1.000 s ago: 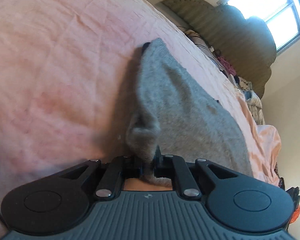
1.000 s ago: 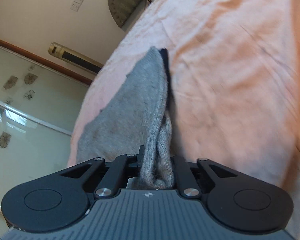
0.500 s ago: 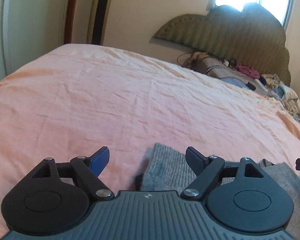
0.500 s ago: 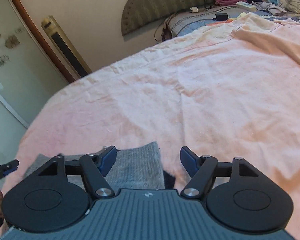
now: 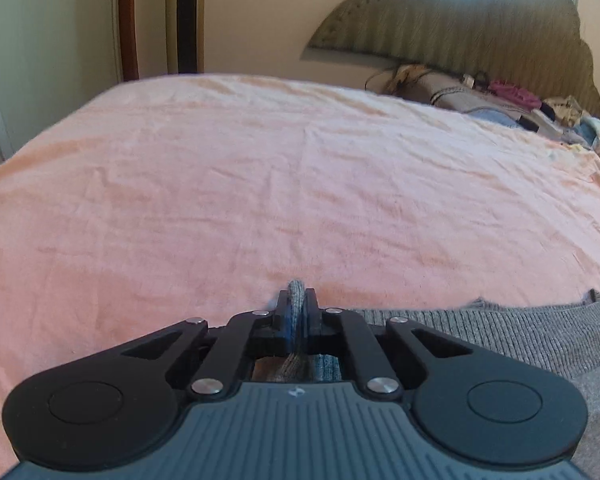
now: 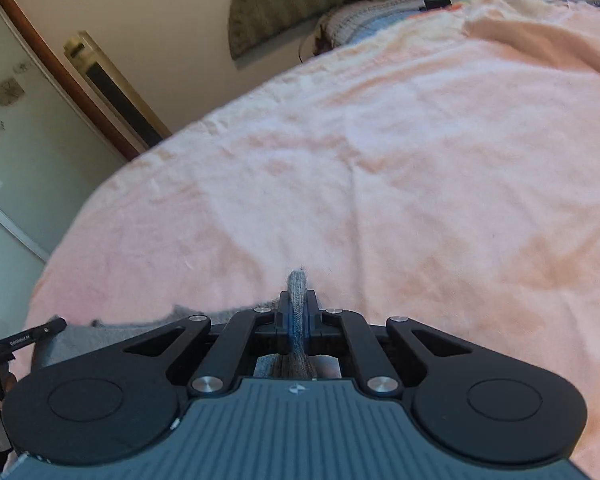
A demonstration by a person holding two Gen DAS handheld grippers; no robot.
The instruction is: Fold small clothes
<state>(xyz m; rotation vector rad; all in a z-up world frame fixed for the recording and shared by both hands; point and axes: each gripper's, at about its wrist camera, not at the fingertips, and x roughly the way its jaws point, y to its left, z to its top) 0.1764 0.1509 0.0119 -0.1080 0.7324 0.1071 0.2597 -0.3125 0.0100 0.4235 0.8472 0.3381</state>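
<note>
The left hand-held gripper is clenched on a pinch of the grey knitted garment, and the right hand-held gripper is clenched on another fold of it. The garment lies at the near edge of the bed's pink sheet. Each pinch looks thin, so a quick lift could let the knit slip out or stretch unevenly. Ahead the sheet lies open; clutter sits only by the headboard.
</note>
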